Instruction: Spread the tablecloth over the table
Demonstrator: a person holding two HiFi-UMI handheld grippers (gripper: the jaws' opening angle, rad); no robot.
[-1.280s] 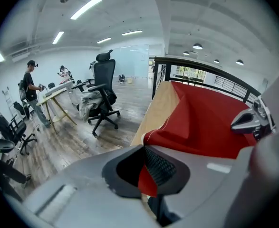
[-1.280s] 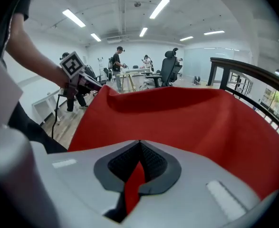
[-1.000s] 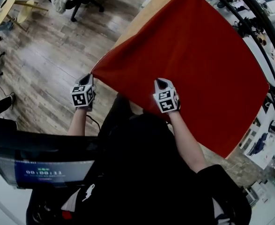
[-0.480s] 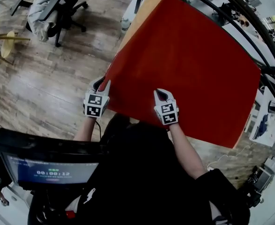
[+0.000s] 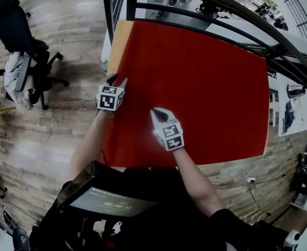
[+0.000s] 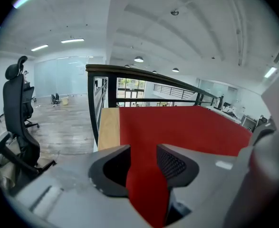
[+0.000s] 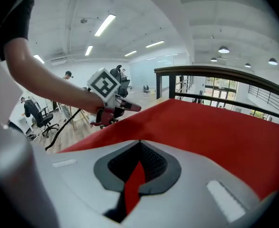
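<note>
leftward, the table [image 5: 120,42] shows bare beside the tablecloth [image 5: 200,88], open floor [image 5: 64,41] beyond.

There are one red tablecloth [image 5: 205,88], one wooden table [image 5: 117,46] below it, two grippers, namely the left gripper [image 5: 117,80] and the right gripper [image 5: 158,112], one black railing [image 5: 195,20], one office chair [image 5: 35,51] and one dark screen [image 5: 111,203].

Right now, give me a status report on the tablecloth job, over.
Left tongs just opening, tablecloth between them, unpinched. Right tongs shut on tablecloth. It covers most of table, bare wood strip at left edge. Nothing on it.
</note>
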